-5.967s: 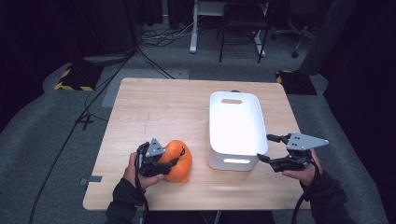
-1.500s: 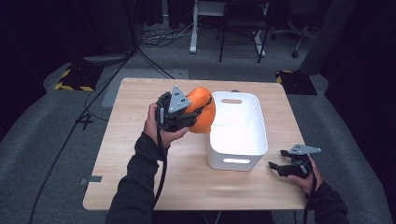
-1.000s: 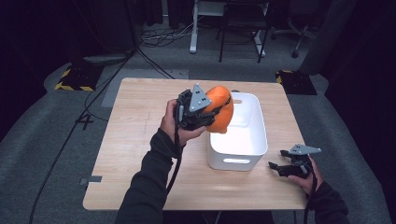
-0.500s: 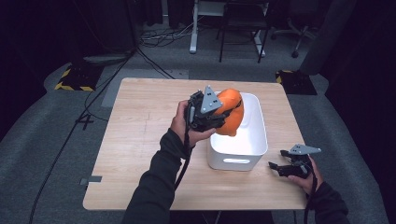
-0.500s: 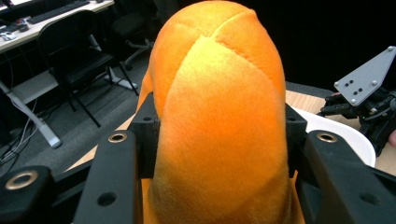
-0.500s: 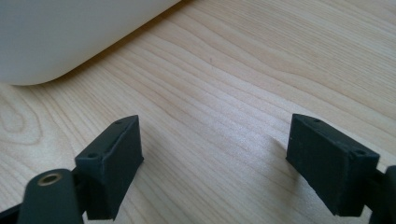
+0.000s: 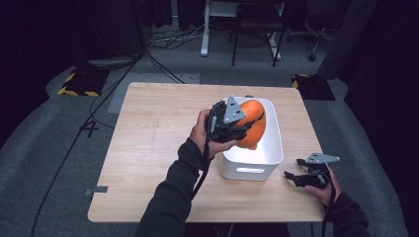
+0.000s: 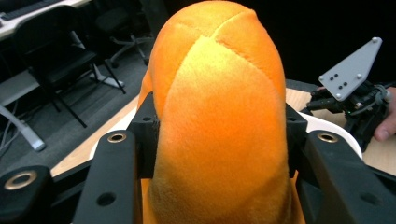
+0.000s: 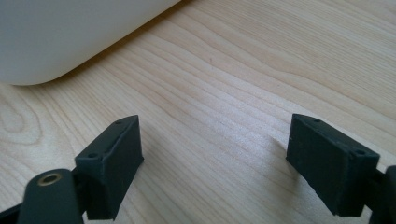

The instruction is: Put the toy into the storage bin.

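Orange plush pumpkin-shaped toy (image 8: 219,116) sits clamped between the two black jaws of the left gripper (image 7: 232,126), which press into its sides so the soft body bulges above them. In the high view the toy hangs over the open top of the white rectangular plastic bin (image 7: 274,148), toward the bin's 9 o'clock wall, not yet down inside it. The bin stands on the light wooden counter (image 7: 148,148), toward 3 o'clock of the counter's middle.

To do this placing step well, my judgement is that the toy should be brought a little further toward the bin's middle and lowered below the rim before the jaws part; released from here it might catch the near wall and tip out. A soft toy springs back when freed, so a slow opening would help.

Right gripper (image 7: 301,178) rests low over the counter at about 4 o'clock of the bin, just beside its corner, jaws wide apart with bare wood between them and nothing held.
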A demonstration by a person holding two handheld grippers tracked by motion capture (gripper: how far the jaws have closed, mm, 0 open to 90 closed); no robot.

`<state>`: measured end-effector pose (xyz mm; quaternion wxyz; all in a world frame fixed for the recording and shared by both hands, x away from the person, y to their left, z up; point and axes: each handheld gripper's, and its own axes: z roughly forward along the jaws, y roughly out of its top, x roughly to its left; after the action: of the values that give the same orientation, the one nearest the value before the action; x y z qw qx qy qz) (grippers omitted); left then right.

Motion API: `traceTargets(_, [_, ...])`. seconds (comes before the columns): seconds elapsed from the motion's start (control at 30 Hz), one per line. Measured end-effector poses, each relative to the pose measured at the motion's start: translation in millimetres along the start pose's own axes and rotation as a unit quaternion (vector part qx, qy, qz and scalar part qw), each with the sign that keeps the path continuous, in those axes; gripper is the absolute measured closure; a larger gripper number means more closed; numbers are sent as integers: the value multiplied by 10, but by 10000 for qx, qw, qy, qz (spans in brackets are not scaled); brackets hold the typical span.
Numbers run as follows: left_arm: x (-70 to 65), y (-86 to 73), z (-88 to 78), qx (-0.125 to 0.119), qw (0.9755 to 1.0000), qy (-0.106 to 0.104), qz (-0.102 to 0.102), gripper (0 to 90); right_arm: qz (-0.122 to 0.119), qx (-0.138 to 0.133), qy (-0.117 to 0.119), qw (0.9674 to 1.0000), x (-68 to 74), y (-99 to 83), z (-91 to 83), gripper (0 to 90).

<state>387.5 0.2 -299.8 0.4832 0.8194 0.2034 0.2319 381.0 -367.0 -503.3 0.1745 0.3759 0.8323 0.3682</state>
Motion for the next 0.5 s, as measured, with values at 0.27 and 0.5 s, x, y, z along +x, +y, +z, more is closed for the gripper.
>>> traceTargets(0.27, [-65, -49, 99, 104, 9999, -95, 2, 501, -6, -3, -3, 10000, 0, 0, 1, 182])
traceTargets(0.5, [-134, -146, 174, 332, 9994, -115, 67, 497, 0, -1, 0, 10000, 0, 0, 0, 182])
